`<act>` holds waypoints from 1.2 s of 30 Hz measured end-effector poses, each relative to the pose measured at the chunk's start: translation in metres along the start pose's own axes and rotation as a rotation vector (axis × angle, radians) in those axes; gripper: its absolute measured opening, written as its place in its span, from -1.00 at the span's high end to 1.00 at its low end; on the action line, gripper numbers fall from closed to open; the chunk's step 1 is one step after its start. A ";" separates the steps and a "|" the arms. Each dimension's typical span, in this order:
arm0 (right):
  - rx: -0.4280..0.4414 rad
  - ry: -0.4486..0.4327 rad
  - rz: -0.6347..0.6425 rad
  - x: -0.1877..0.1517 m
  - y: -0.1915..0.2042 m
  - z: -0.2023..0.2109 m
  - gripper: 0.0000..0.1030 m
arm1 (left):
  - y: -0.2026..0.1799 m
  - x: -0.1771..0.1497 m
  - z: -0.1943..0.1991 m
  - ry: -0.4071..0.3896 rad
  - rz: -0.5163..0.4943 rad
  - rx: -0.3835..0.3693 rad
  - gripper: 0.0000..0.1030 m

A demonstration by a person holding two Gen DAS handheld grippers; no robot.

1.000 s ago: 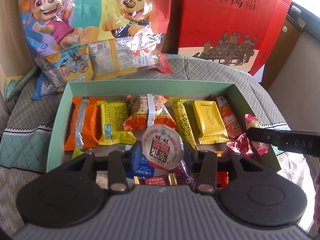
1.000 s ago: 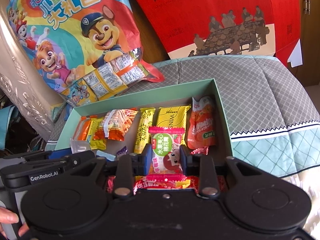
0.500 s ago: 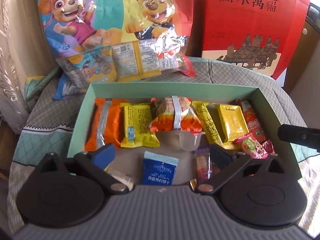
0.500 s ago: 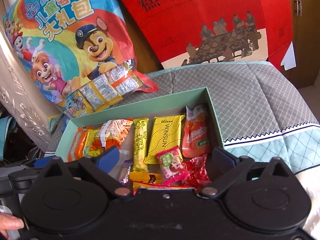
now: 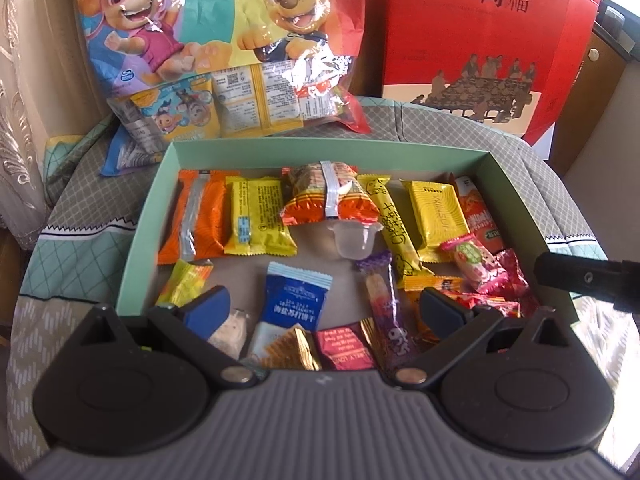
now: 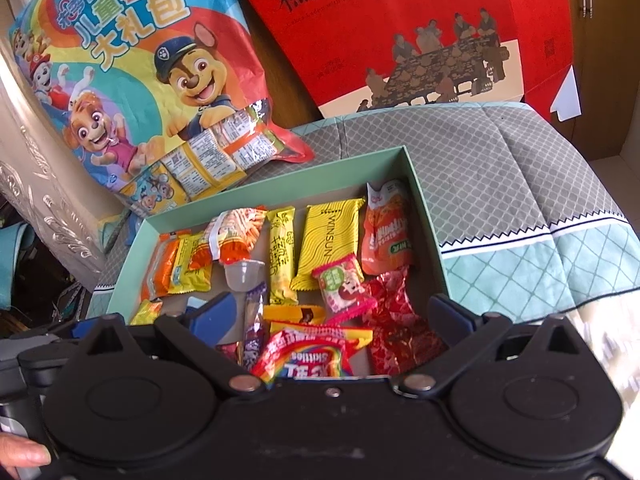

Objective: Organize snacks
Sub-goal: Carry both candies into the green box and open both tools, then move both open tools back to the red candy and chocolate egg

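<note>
A pale green box (image 5: 152, 216) holds several snack packets in a row along its far side, with loose sweets nearer me. My left gripper (image 5: 322, 306) hangs open over the box's near edge, above a blue biscuit pack (image 5: 296, 300). A clear jelly cup (image 5: 354, 240) lies on its side beyond it, untouched. In the right wrist view my right gripper (image 6: 332, 312) is open over the box's near right part. A pink and green candy (image 6: 340, 286) lies free just ahead of it, beside a red foil sweet (image 6: 396, 320) and a Skittles pack (image 6: 308, 356).
A big cartoon-dog snack bag (image 5: 224, 60) leans behind the box, and a red gift box (image 5: 472, 40) stands to its right. Grey quilted cloth (image 6: 500, 184) covers the table. A curtain (image 6: 36, 208) hangs at the left. A thumb (image 6: 24, 454) shows at the lower left.
Both grippers opened wide. The left let go of the jelly cup and the right let go of the pink and green candy; both now lie in the box. Both grippers drew back slightly.
</note>
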State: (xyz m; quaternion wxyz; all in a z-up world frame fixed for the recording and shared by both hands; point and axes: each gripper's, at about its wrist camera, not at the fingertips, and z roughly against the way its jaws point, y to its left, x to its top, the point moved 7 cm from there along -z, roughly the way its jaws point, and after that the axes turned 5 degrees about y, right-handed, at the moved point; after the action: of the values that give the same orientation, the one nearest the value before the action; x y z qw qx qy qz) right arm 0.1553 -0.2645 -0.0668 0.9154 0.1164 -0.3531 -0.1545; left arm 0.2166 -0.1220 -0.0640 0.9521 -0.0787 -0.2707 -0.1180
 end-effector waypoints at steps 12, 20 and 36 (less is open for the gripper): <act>-0.017 0.025 -0.050 -0.042 -0.028 0.029 -1.00 | -0.017 -0.038 0.021 0.022 -0.024 -0.048 -1.00; -0.031 0.053 -0.120 -0.081 -0.065 0.049 -1.00 | -0.068 -0.091 0.020 0.113 -0.134 -0.111 -1.00; -0.004 0.047 -0.252 -0.138 -0.128 0.063 -0.70 | -0.177 -0.187 0.009 0.270 -0.461 -0.187 -1.00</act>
State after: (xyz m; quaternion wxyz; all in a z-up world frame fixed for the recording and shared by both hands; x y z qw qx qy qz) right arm -0.0100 -0.3391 -0.1468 0.8969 0.1615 -0.3139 -0.2663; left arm 0.0105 -0.2561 -0.1414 0.9163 -0.0860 -0.1401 -0.3651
